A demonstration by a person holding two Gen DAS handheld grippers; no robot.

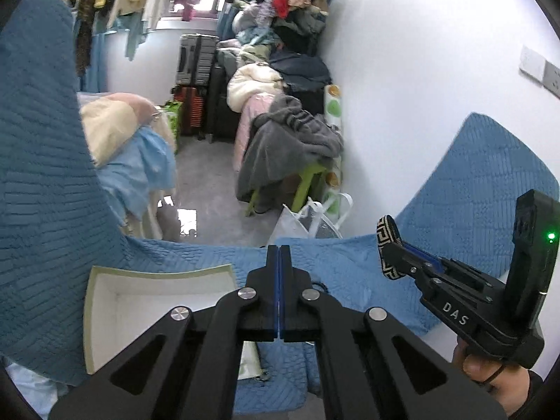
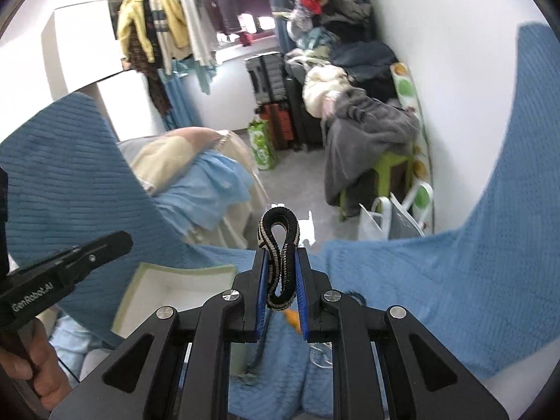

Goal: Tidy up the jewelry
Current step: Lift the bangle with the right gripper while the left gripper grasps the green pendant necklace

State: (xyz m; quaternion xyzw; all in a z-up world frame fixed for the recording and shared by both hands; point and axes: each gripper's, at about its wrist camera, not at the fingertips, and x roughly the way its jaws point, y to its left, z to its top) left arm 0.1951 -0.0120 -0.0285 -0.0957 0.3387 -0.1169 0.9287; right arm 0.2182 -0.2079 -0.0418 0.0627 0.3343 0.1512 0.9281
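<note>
My right gripper is shut on a black-and-cream woven bracelet, folded into a loop that sticks up past the fingertips. In the left wrist view the right gripper holds the bracelet above the blue quilt, to the right. My left gripper is shut and empty, above the quilt beside an open white box with a pale green rim. The box also shows left of the right gripper. More jewelry, an orange piece and a dark cord, lies under the right gripper.
The quilt covers a bed and rises at both sides. Beyond its edge are a white plastic bag, a green stool with grey clothes, suitcases and hanging clothes. A white wall is to the right.
</note>
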